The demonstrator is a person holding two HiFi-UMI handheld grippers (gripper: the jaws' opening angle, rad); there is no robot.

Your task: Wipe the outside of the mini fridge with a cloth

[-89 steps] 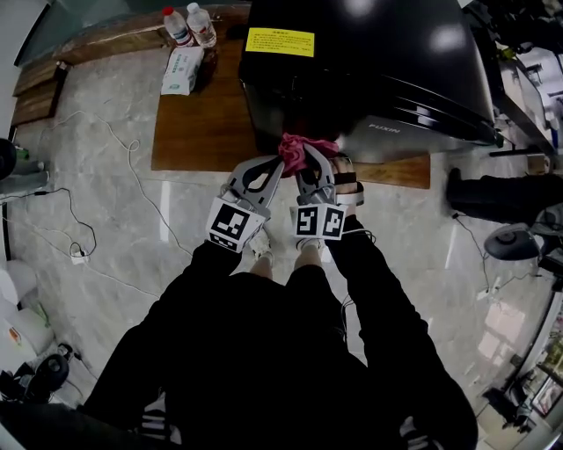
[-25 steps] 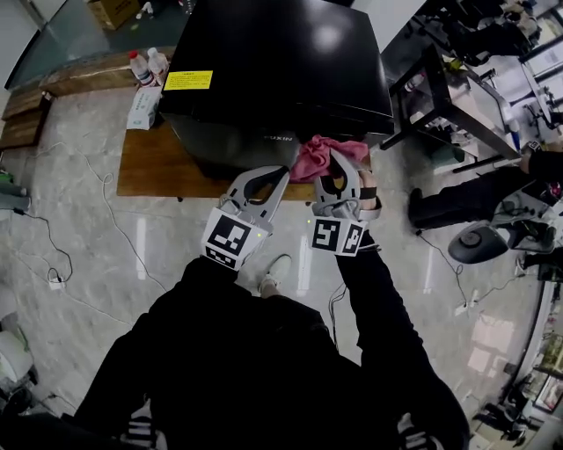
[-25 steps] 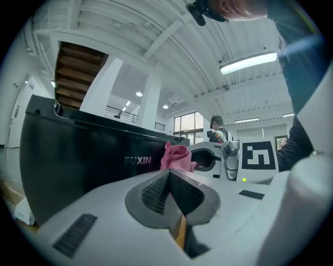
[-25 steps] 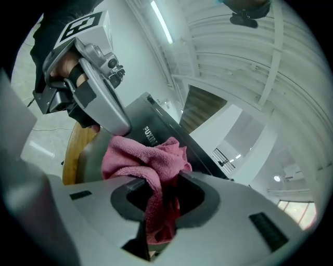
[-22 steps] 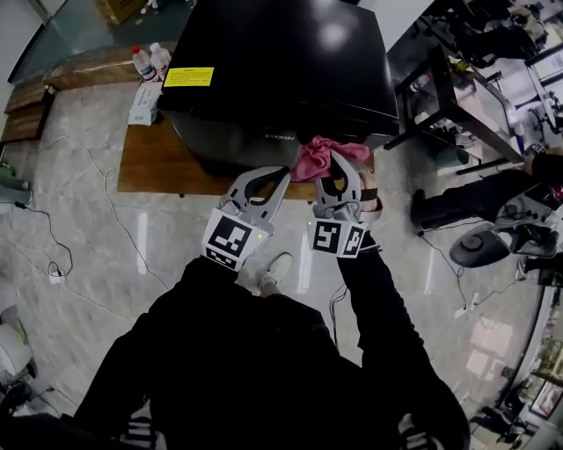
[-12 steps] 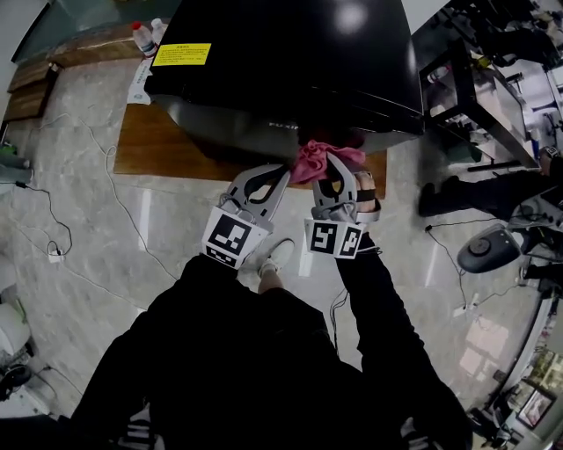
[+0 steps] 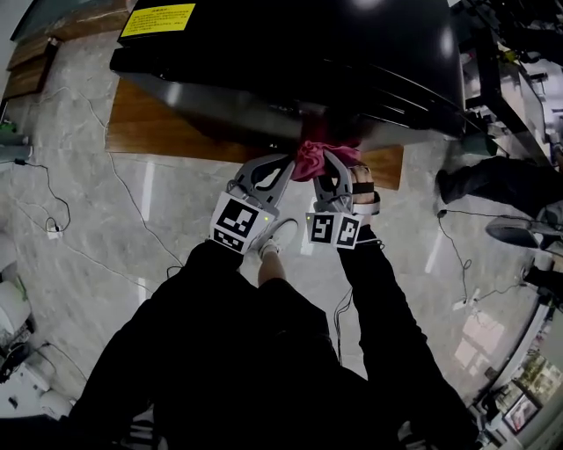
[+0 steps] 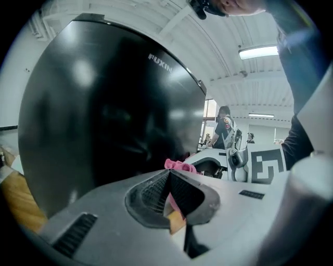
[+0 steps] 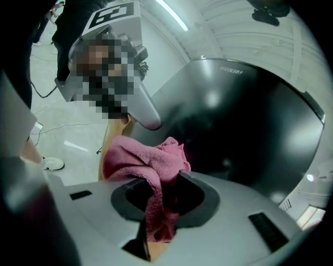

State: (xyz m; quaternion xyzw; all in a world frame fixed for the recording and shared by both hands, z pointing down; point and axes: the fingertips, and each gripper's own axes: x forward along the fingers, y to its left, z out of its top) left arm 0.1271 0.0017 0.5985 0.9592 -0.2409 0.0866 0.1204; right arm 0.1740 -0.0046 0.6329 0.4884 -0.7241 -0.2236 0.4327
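Observation:
The black mini fridge [image 7: 290, 53] stands on a low wooden platform [image 7: 158, 132]. A crumpled pink cloth [image 7: 315, 160] is pressed against its glossy front door. My right gripper [image 7: 332, 158] is shut on the cloth, which bunches out of its jaws [image 9: 161, 192] toward the door [image 9: 250, 119]. My left gripper [image 7: 286, 163] sits close beside it, tip touching the cloth. Its jaws [image 8: 169, 179] are shut, and a pink sliver shows between them. The cloth [image 8: 179, 166] peeks over the left gripper, in front of the door [image 8: 104, 114].
A yellow label [image 7: 158, 18] is stuck on the fridge top. Cables [image 7: 53, 233] trail over the marble floor at the left. A person's legs [image 7: 493, 180] and a dark metal frame [image 7: 493, 53] are at the right. My shoe [image 7: 281, 235] is under the grippers.
Both grippers and the cloth have kept together and slid from the door's upper right corner down and leftward along its front. The head view has tipped further over the fridge.

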